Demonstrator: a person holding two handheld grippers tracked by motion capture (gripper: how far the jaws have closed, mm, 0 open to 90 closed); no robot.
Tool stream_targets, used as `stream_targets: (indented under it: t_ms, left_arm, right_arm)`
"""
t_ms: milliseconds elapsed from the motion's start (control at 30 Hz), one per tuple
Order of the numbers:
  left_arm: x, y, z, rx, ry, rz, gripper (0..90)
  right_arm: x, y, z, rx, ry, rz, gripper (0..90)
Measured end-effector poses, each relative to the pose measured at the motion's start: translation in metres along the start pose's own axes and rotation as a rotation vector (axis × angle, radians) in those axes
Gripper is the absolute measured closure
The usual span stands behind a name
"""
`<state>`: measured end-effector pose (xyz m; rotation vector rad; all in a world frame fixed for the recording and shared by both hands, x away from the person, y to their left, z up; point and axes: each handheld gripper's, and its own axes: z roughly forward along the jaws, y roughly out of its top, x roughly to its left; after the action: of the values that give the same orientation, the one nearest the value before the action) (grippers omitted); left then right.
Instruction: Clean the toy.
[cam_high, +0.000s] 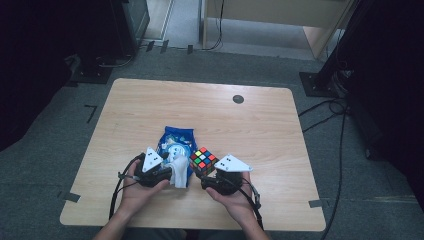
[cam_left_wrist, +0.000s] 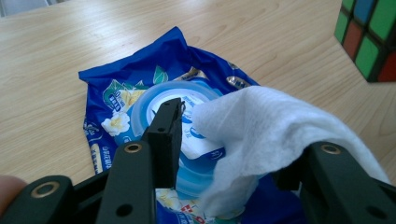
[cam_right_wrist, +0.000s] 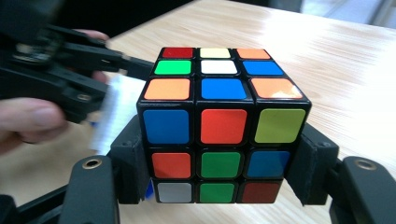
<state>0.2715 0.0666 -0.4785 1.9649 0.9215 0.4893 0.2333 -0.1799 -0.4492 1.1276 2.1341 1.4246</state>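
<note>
My right gripper (cam_high: 209, 176) sits nearest me, at about 5 o'clock of the table (cam_high: 260, 135) centre. In the right gripper view its jaws are closed partway onto the puzzle cube (cam_right_wrist: 223, 126), one pad pressed against each side face; the cube is clamped between them, orange and blue tiles on its near top row.

My left gripper (cam_high: 172, 172) is at about 7 o'clock, just beside the cube at the cube's 9 o'clock. In the left gripper view its jaws stand fairly wide. A white wet wipe (cam_left_wrist: 273, 135) lies draped over one jaw and bunches down between the two; whether the jaws actually pinch it I cannot tell.

Beyond the left jaws, toward 12 o'clock, the blue wipe pack (cam_left_wrist: 135, 93) lies flat on the table, light blue round lid facing up, the wipe trailing across its lid.

Farther still, at about 1 o'clock of the table, a small dark round spot (cam_high: 238, 99) sits near the far edge.
</note>
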Motion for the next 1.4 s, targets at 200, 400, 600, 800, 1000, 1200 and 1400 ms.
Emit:
stream_targets:
  t_ms: [200, 400, 600, 800, 1000, 1200, 1400]
  left_arm:
    - [-0.005, -0.001, 0.003, 0.007, -0.048, -0.045, 48.8]
    - [-0.002, -0.001, -0.001, -0.019, -0.088, -0.06, 49.9]
    - [0.005, 0.003, -0.015, -0.073, -0.099, -0.039, 45.2]
    - [0.017, 0.005, -0.015, 0.03, -0.003, -0.029, 42.6]
    - [0.038, 0.002, -0.019, 0.029, -0.006, -0.056, 42.1]
    - [0.04, 0.006, -0.039, -0.123, -0.035, -0.011, 40.8]
    - [0.004, 0.006, -0.031, -0.131, -0.063, 0.198, 26.9]
  right_arm:
    - [0.019, -0.002, 0.012, -0.007, 0.037, -0.018, 34.8]
    - [0.014, -0.008, 0.022, 0.023, -0.017, 0.016, 34.8]
    - [0.002, -0.011, 0.03, 0.051, -0.083, 0.03, 34.7]
    - [-0.004, -0.007, 0.024, 0.028, -0.097, 0.04, 34.8]
    - [0.001, -0.002, 0.018, 0.002, -0.069, 0.017, 34.7]
    - [-0.002, 0.003, 0.014, -0.006, -0.046, 0.04, 34.7]
    - [0.001, 0.017, 0.004, -0.022, -0.001, 0.065, 34.7]
